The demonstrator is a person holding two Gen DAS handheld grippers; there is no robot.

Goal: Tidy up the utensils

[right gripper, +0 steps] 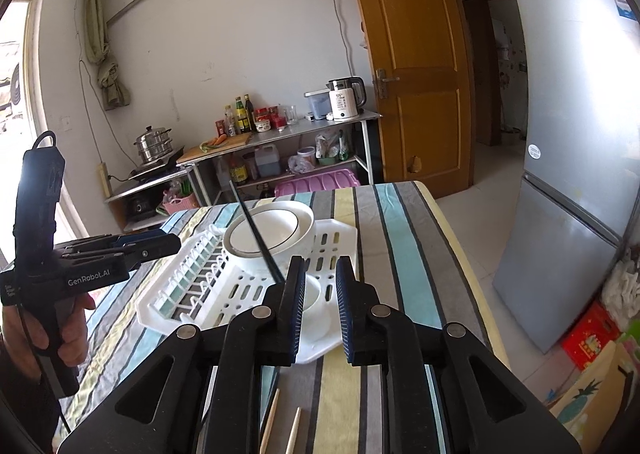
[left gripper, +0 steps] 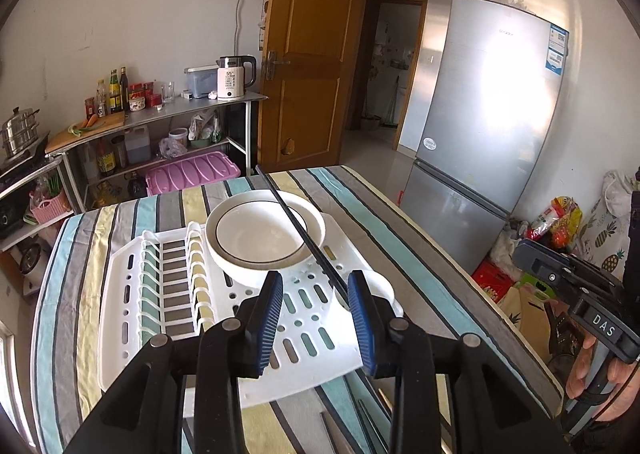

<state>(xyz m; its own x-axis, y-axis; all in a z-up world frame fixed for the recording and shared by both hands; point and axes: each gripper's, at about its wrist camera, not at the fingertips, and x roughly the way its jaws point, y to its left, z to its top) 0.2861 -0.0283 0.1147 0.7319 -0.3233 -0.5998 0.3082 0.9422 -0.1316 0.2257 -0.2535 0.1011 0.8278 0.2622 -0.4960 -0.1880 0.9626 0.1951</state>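
A white dish rack [left gripper: 132,294] [right gripper: 168,306] lies on the striped tablecloth with a white black-rimmed bowl [left gripper: 262,232] [right gripper: 276,232] on it. A black chopstick [left gripper: 296,223] [right gripper: 256,232] stands slanted in the rack's round cup [left gripper: 380,286] [right gripper: 316,298], leaning over the bowl. My left gripper [left gripper: 316,314] is open and empty above the rack. My right gripper [right gripper: 318,302] is open and empty just above the cup. Dark utensils [left gripper: 352,430] and two wooden chopsticks [right gripper: 282,426] lie on the cloth near me.
The table's right edge [left gripper: 460,266] drops to the floor beside a silver fridge [left gripper: 492,113]. A metal shelf [left gripper: 168,109] with bottles and a kettle stands behind the table. Bags and boxes [left gripper: 560,221] sit on the floor at right.
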